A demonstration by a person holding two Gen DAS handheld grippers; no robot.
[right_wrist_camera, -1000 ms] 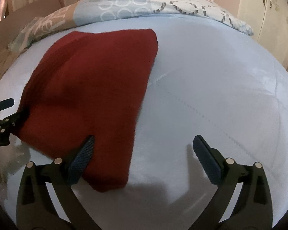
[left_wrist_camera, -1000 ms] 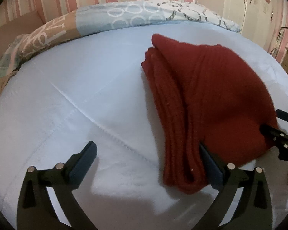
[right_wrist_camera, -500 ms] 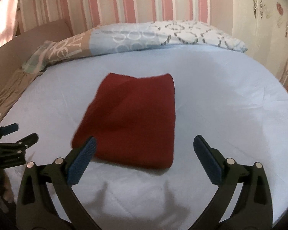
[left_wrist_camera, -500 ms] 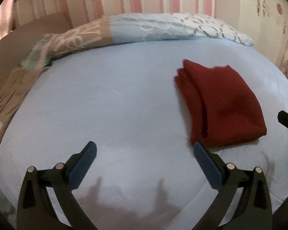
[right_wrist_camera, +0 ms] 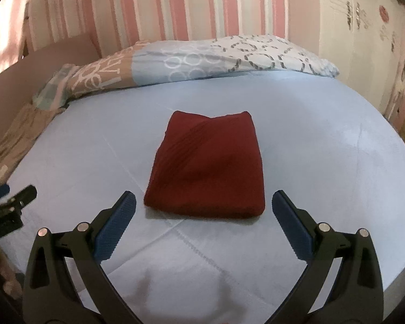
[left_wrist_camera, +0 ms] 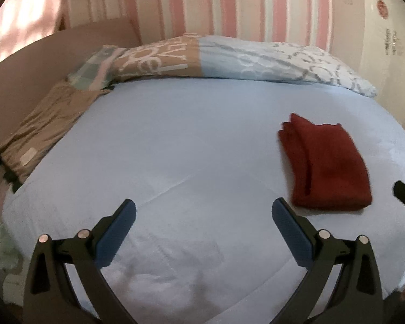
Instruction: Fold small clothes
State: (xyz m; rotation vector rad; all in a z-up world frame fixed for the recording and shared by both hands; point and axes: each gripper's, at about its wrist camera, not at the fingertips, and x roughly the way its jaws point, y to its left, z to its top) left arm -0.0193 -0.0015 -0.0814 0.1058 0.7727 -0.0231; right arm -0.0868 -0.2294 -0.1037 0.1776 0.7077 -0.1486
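Observation:
A dark red knitted garment [right_wrist_camera: 208, 167] lies folded into a neat rectangle on the light blue bed sheet [right_wrist_camera: 324, 162]. In the left wrist view the garment [left_wrist_camera: 326, 164] is at the right, ahead of my right finger. My left gripper [left_wrist_camera: 202, 216] is open and empty, above bare sheet to the left of the garment. My right gripper [right_wrist_camera: 203, 208] is open and empty, just short of the garment's near edge, not touching it. The left gripper's tip shows at the left edge of the right wrist view [right_wrist_camera: 10, 208].
A patterned pillow [left_wrist_camera: 229, 59] lies along the head of the bed. A tan cloth [left_wrist_camera: 46, 129] lies bunched at the bed's left edge beside a brown headboard. A white wardrobe [right_wrist_camera: 364, 35] stands at the right. A striped wall is behind.
Both grippers have pulled back and up from the red garment, which now looks smaller and lies still, folded. Both stay open.

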